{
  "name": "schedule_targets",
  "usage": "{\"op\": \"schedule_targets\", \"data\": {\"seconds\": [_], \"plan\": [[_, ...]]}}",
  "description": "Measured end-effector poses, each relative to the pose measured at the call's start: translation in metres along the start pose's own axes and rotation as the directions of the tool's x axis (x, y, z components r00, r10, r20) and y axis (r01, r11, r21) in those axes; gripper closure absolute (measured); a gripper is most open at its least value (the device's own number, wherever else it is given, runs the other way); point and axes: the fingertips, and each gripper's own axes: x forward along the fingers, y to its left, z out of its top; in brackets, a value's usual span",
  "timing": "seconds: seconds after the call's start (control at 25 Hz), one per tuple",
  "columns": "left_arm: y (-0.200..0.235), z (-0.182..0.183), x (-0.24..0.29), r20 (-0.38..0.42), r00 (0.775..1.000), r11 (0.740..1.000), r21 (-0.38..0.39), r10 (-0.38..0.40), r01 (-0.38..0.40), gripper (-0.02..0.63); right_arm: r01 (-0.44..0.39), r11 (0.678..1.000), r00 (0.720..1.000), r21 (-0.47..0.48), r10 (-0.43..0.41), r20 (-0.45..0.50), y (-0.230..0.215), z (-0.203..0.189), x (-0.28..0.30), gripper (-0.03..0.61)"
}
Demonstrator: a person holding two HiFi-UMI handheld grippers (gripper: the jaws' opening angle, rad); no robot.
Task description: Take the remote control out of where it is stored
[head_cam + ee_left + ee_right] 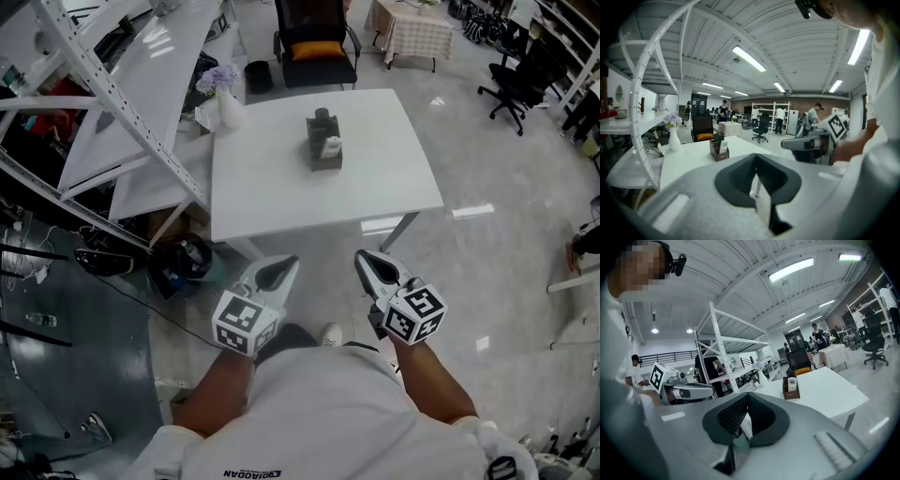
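Grippers: my left gripper [291,262], right gripper [362,256] both closed, empty.
Approach: glossy grey floor [487,272] open up to the white square table [394,178].
Store: white remote control [331,147] inside dark box [323,159], mid-table.

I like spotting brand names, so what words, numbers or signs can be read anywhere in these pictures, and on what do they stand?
No text can be read for sure.
On the white shirt: a row of dark letters at its lower edge, upside down, too blurred to read.
On the cubes of the left gripper and the right gripper: black-and-white square markers, no letters.
On the white remote control in the dark brown box-shaped holder: print too small to read.
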Motion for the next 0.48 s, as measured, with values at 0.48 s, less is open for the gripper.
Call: {"op": "schedule_targets", "data": {"seconds": [0.48], "plan": [[0.012, -0.002, 0.023, -0.031, 0.999, 1.000, -0.008, -0.009, 0.009, 0.612, -0.005, 1.000, 1.000, 0.010, 0.005, -0.019, -0.020, -0.002, 0.016, 0.572]]}}
